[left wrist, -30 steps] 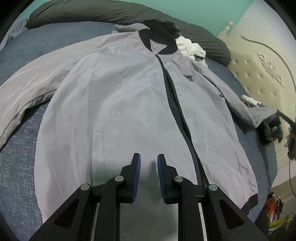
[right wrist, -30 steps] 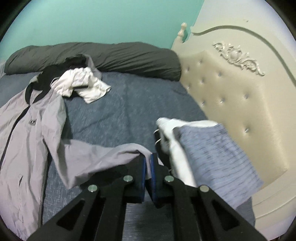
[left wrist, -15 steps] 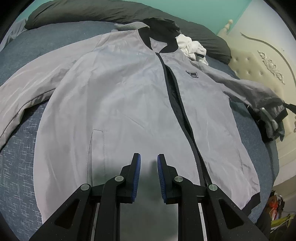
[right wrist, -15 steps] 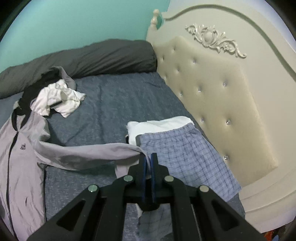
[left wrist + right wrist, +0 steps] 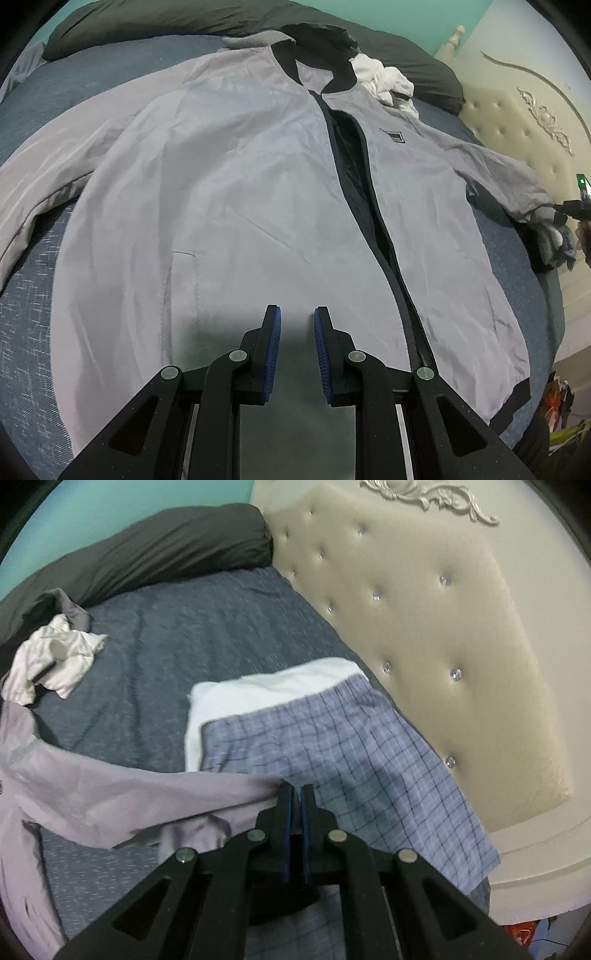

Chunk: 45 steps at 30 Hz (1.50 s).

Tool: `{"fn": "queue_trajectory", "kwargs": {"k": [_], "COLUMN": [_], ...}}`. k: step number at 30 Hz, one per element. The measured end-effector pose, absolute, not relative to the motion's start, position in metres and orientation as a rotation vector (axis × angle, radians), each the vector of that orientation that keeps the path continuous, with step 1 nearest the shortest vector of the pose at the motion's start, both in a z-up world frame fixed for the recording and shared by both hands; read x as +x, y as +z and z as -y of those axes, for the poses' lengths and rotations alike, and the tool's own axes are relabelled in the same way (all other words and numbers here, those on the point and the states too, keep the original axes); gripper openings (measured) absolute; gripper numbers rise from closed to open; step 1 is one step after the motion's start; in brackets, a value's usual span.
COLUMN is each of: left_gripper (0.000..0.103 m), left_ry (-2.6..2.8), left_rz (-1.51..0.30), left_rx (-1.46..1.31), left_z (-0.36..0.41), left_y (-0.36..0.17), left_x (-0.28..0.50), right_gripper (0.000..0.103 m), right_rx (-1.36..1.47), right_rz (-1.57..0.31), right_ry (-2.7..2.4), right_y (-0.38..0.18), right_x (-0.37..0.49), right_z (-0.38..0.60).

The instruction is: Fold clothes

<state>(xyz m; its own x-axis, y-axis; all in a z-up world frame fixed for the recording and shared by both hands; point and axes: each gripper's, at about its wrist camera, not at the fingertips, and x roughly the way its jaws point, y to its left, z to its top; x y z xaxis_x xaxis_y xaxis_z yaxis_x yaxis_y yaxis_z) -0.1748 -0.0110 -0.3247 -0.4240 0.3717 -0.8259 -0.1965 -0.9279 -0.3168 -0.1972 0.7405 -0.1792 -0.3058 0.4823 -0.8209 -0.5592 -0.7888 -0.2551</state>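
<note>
A grey jacket (image 5: 229,192) with black collar and zip lies spread flat on the blue bed (image 5: 29,314), front up. My left gripper (image 5: 297,317) hovers open just above its lower hem, nothing between the blue pads. In the right wrist view my right gripper (image 5: 296,794) is shut on the end of the jacket's sleeve (image 5: 122,794), which hangs lifted and stretched out to the left above the bed. The same sleeve (image 5: 509,177) shows raised at the right of the left wrist view.
Folded blue plaid shorts (image 5: 351,760) on a folded white garment (image 5: 266,690) lie right under the right gripper beside the cream tufted headboard (image 5: 424,609). A crumpled white cloth (image 5: 51,661) sits near the collar. A dark long pillow (image 5: 147,550) lines the far edge.
The right gripper has carried the sleeve end up and out toward the headboard, pulling the sleeve straight. The left gripper has stayed open over the hem.
</note>
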Motion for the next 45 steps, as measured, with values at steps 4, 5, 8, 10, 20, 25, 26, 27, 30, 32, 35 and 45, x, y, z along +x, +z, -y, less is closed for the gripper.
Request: {"fn": "queue_trajectory", "kwargs": {"k": [4,5,8,10,20,25,26,27,30,32,35,45], "left_gripper": [0.020,0.020,0.020,0.020,0.020,0.020,0.020,0.020,0.020,0.020,0.020,0.020], "left_ry": [2.381,2.381,2.382,2.381,2.376,2.363,2.360,2.357,2.348,2.342,2.335,2.303], "left_rz": [0.225,0.223,0.225,0.228,0.232,0.229,0.228,0.227,0.217,0.211,0.212,0.203], "left_rx": [-1.444,-1.442,-1.439,-1.438,-1.408,-1.397,-1.394,-1.392,-1.389,-1.388,-1.395,-1.405], "left_z": [0.006,0.005,0.006,0.008,0.006,0.001,0.001,0.000,-0.004,-0.006,-0.007,-0.015], "left_y": [-0.325,-0.325,-0.324,-0.324,-0.315,-0.311,-0.310,-0.310,-0.310,-0.310,-0.313,-0.321], "left_x": [-0.175,-0.175,-0.175,-0.174,-0.172,-0.170,-0.170,-0.169,-0.168,-0.167,-0.166,-0.165], "right_gripper": [0.004,0.005,0.005,0.008,0.023,0.027,0.028,0.031,0.037,0.037,0.038,0.040], "right_rx": [-1.304,-1.295,-1.276,-1.265,-1.019,-1.040,-1.067,-1.095,-1.215,-1.278,-1.353,-1.221], "right_rz": [-0.105,-0.100,-0.085,-0.059,-0.062,-0.138,-0.161,-0.185,-0.275,-0.325,-0.427,-0.421], "right_ry": [2.092,2.099,2.119,2.116,2.229,2.476,2.515,2.554,2.619,2.627,2.626,2.647], "right_y": [-0.189,-0.189,-0.184,-0.179,-0.121,-0.128,-0.136,-0.144,-0.182,-0.209,-0.250,-0.252], "right_x": [-0.197,-0.197,-0.197,-0.197,-0.188,-0.195,-0.198,-0.202,-0.217,-0.226,-0.236,-0.222], "right_z": [-0.748,-0.747,-0.742,-0.739,-0.689,-0.625,-0.613,-0.600,-0.573,-0.561,-0.548,-0.549]}}
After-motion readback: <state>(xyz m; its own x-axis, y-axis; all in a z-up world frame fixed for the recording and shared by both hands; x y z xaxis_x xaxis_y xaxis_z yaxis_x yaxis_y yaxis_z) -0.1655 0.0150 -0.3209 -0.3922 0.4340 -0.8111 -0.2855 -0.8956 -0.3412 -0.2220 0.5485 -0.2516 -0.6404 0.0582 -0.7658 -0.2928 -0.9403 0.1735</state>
